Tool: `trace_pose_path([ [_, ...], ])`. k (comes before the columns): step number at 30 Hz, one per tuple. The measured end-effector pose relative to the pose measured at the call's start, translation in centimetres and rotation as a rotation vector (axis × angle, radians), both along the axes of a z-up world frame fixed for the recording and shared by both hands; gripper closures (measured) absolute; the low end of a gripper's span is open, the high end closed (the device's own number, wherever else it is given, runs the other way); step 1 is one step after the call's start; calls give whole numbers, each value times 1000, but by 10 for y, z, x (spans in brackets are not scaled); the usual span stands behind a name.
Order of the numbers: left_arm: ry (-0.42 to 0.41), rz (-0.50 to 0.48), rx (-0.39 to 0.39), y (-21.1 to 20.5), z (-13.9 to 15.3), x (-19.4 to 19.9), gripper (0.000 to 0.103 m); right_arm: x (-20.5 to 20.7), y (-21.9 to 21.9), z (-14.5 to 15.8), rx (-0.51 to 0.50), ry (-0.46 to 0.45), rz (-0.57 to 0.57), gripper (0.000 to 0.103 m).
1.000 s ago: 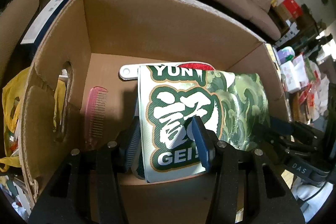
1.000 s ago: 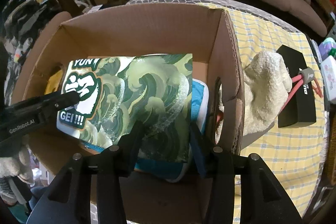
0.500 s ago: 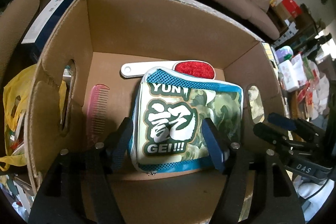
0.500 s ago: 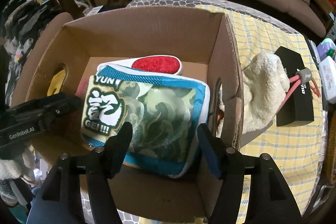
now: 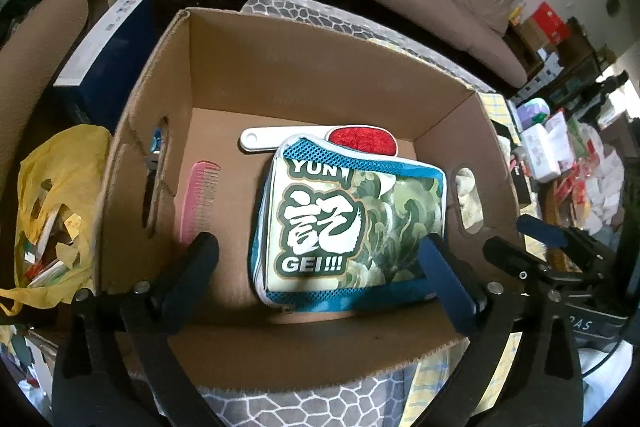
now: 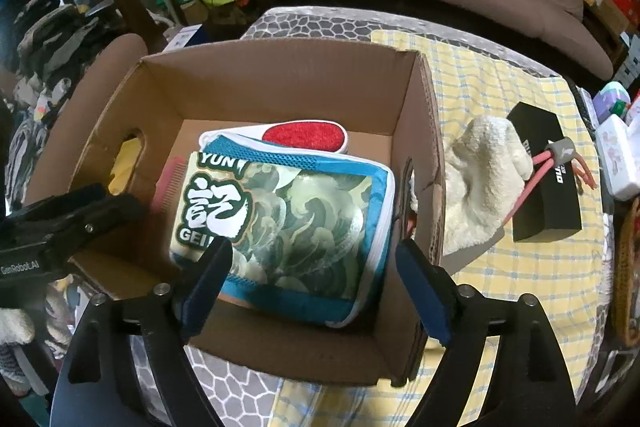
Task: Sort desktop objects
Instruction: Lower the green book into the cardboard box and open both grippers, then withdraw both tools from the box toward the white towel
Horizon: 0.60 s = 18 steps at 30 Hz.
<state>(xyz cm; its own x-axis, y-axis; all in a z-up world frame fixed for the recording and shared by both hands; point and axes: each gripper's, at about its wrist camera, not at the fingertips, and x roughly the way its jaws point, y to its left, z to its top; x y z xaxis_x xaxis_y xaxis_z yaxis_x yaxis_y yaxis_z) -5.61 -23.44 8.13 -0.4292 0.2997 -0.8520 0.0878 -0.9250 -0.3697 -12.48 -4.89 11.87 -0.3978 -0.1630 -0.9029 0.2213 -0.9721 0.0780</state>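
Though seen from the left wrist as flat on the floor of the cardboard box [image 5: 280, 75], beside a pink comb [image 5: 198, 203] and overlapping a red-headed brush [image 5: 320, 141], looks soft and light: printed pouch [image 5: 348, 223]. Left tongs [image 5: 316, 255] spreading wide, pinching nothing.

From the right wrist: right tongs [image 6: 314, 263] likewise spreading, clear above the pouch. Probably floppy with a slick printed face; best taken by the blue mesh edge.

The cardboard box [image 5: 304, 83] is plain brown corrugated board, matt, with a ragged torn rim. The pouch [image 5: 352, 223] inside pairs a glossy printed panel with blue mesh fabric. The comb [image 5: 200, 199] is smooth pink plastic — the lint brush [image 5: 320, 141] white plastic with a red, velvety pad. The towel [image 6: 484, 183] looks fluffy terry.
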Motion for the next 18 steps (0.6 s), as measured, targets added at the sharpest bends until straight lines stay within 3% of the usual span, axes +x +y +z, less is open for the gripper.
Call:
trace_pose_path([
  [18, 51, -61, -48, 26, 37, 32, 0, 28, 39, 28, -64, 43, -66, 11],
])
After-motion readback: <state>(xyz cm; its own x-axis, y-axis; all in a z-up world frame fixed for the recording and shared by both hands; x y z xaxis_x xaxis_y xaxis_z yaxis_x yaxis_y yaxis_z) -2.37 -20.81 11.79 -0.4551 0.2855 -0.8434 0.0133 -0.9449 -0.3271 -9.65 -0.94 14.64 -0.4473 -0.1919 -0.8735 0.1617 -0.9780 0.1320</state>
